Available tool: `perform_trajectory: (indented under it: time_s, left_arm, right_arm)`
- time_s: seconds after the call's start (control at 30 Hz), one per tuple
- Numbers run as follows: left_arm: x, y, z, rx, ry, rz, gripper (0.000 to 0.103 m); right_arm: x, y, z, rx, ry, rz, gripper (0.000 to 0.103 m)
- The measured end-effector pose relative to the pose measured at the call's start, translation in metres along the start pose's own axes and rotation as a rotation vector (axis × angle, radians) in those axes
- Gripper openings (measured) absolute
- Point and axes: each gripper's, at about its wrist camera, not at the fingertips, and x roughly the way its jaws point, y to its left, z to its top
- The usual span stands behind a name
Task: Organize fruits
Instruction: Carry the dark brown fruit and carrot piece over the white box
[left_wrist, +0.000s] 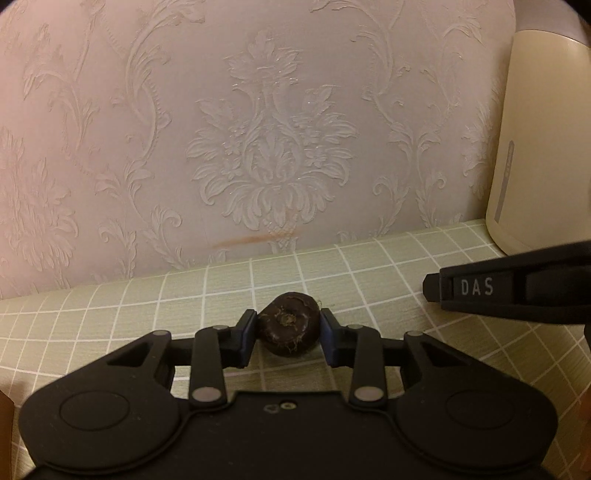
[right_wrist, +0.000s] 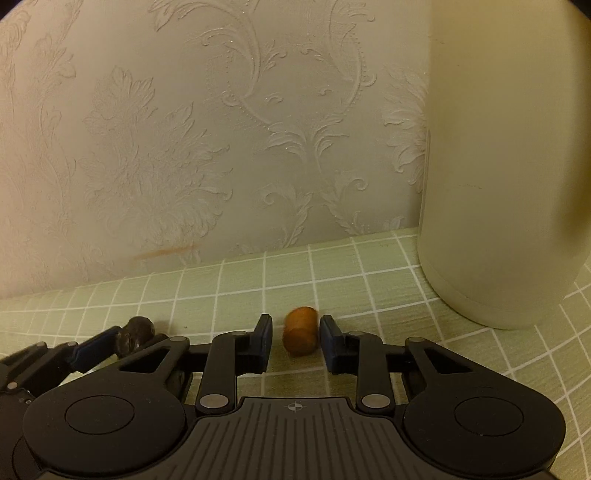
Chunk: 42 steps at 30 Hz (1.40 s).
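The dark round fruit (left_wrist: 289, 324) sits on the checked tablecloth (left_wrist: 369, 266), pinched by the left gripper (left_wrist: 289, 334); the smaller orange fruit (right_wrist: 300, 335) lies between the right gripper (right_wrist: 295, 341)'s spread jaws, untouched on one side, and could roll away.

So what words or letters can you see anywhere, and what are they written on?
"DAS": white letters on the black finger of the right gripper, seen in the left wrist view.
The grey strip down the side of the cream container: any marks on it are too small and blurred to read.
Nothing is written on the dark fruit, the orange-brown fruit, the checked tablecloth or the wallpaper.
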Motion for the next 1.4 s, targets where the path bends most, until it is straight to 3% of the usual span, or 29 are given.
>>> perform_trajectory:
  time_s: [0.13,0.2,0.83,1.4]
  left_arm:
    - [0.000,-0.001,0.000,0.006,0.000,0.000,0.027]
    - [0.000,-0.001,0.001,0.004,0.001,-0.002,0.027]
    - [-0.006,0.005,0.000,-0.067,0.021,-0.044,0.026]
    - [-0.054,0.022,-0.018,-0.063,0.038,-0.025,0.026]
  right_arm:
    - [0.000,0.000,0.000,-0.009,0.010,0.016,0.027]
    - [0.001,0.001,0.000,-0.022,0.013,0.013,0.020]
    - [-0.017,-0.005,0.002,0.001,-0.008,0.045,0.020]
    - [-0.050,0.018,-0.021,-0.046,0.012,0.113,0.020]
